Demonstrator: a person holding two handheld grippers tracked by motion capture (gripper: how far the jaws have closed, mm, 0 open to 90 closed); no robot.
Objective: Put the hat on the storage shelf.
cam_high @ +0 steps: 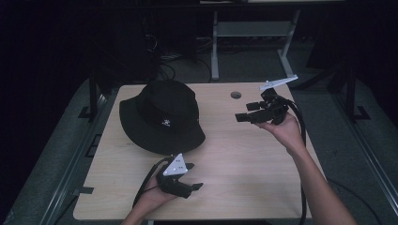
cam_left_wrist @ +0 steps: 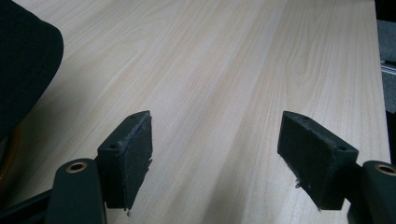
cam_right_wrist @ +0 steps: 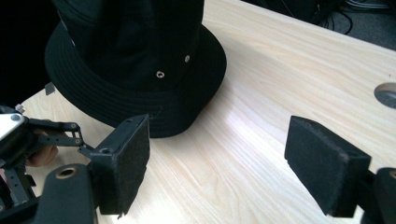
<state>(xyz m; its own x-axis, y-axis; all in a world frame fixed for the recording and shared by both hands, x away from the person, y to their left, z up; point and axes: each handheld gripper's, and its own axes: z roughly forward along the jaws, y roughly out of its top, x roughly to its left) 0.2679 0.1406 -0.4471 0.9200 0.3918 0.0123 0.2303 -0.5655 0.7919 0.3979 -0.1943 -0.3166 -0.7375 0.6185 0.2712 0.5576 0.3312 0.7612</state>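
Matt black cloth hat (cam_high: 162,115) on smooth pale wood table (cam_high: 244,159).

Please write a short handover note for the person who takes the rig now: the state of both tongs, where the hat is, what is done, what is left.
Left tongs: open, holding nothing, at the near table edge, close to the black bucket hat brim.
Right tongs: open, holding nothing, raised at the far right, pointing toward the hat.
Hat: crown up, flat on the table's far left part, untouched.
Done: nothing visible yet.
Left: probably approach and grasp the hat.

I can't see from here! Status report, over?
Left gripper open, right gripper open, both empty. Black fabric bucket hat upright on wooden table, untouched. Path clear.
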